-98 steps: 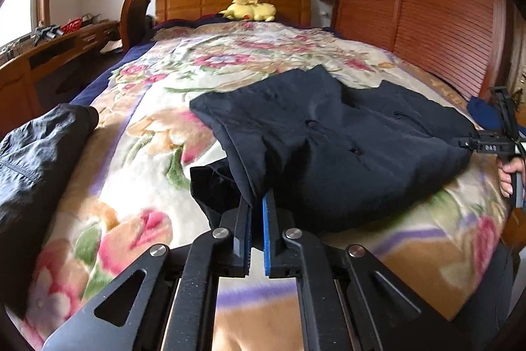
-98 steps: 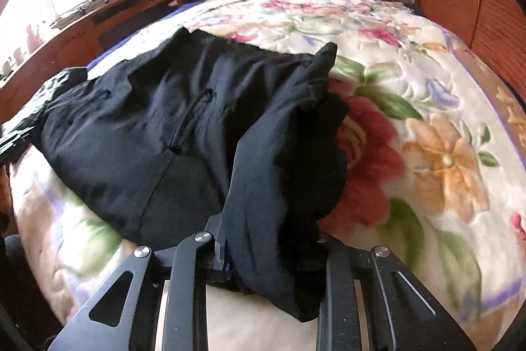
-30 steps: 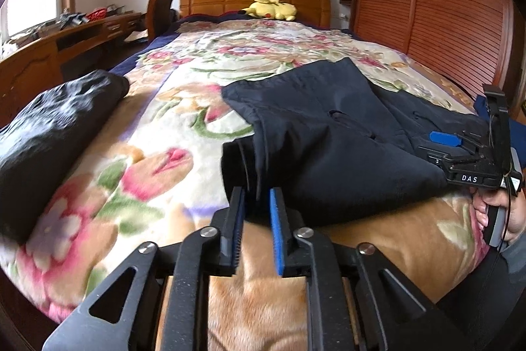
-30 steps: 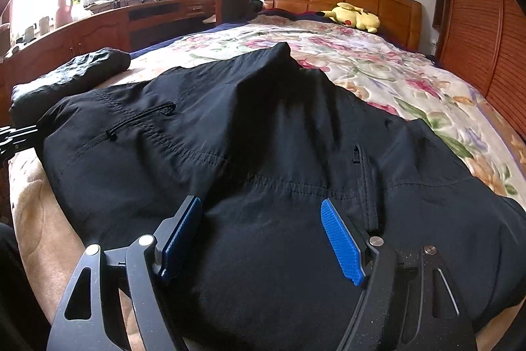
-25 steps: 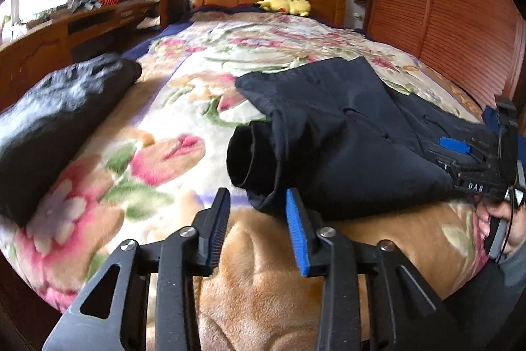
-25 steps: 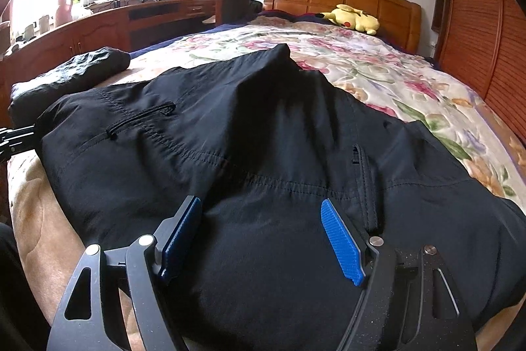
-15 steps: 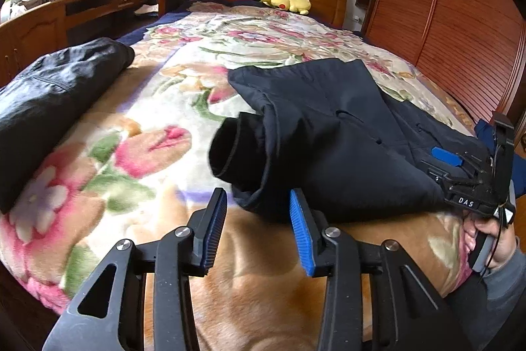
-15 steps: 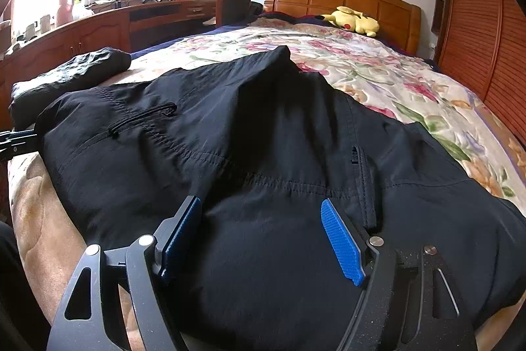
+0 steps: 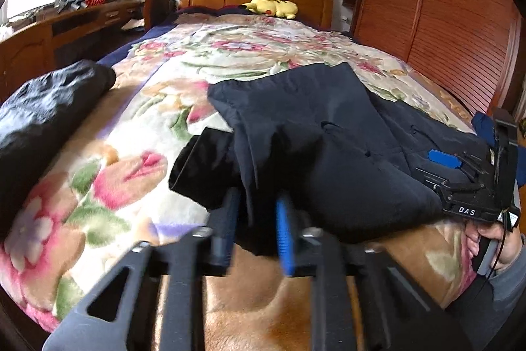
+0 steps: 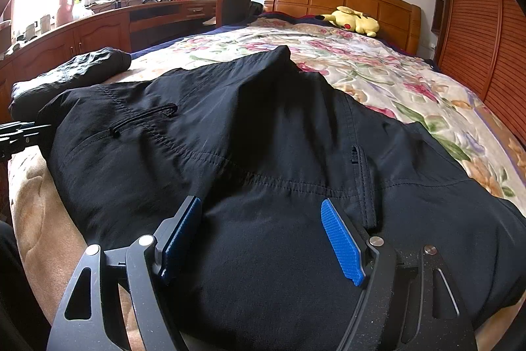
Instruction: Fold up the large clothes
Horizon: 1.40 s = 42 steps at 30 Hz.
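A black garment [image 9: 328,137] with zip pockets lies folded on the flowered bed blanket [image 9: 131,153], near the foot of the bed. My left gripper [image 9: 256,219] sits at the garment's near left edge. Its jaws are closing, and a hanging fold of the black cloth fills the gap between the blue pads. In the right wrist view the garment [image 10: 263,120] spreads out below my right gripper [image 10: 261,239]. That gripper stands wide open, pads apart over the cloth. It also shows in the left wrist view as the right gripper [image 9: 460,180], held by a hand [image 9: 490,242].
A rolled dark jacket [image 9: 42,114] lies on the bed's left side. A yellow plush toy [image 9: 273,7] rests by the wooden headboard. A wooden desk [image 9: 49,32] runs along the left, and a slatted wardrobe [image 9: 443,22] lines the right.
My left gripper has moved forward onto the garment's near edge, and its jaws have narrowed around a fold of it. The right gripper has stayed still and open.
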Motion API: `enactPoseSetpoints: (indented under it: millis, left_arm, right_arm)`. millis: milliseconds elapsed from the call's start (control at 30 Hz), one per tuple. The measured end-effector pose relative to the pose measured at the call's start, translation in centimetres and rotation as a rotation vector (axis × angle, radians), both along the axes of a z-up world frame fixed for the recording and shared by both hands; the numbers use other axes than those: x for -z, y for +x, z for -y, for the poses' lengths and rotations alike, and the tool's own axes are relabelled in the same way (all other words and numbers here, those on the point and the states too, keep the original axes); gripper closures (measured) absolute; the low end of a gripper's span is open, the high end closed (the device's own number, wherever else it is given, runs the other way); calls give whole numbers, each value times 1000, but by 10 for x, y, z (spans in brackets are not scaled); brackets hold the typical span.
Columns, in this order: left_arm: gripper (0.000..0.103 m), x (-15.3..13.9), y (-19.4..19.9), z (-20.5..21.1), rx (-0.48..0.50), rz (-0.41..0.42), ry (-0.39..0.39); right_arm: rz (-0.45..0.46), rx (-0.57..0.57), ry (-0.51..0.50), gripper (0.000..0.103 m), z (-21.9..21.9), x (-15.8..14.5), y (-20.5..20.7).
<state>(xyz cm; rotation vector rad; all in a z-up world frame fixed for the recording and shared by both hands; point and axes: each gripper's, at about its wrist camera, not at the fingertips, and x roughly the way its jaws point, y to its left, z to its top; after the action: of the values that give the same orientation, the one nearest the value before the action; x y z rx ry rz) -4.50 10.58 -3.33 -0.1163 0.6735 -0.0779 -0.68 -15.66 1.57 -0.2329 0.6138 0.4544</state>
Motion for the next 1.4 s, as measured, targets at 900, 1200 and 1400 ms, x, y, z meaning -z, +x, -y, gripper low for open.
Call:
enactPoseSetpoints:
  millis: [900,1200,1400]
  left_arm:
    - [100,-130,43,147,280,235,92]
    - [100,-134,62,244,516,175,74]
    - [100,-114,66,283,612,103,43]
  right_arm:
    - [102,128,124,26,100,-35,-37]
    - [129,264,128,26,171,-53,-61]
    - [151,334,99,26,196,-69,-78]
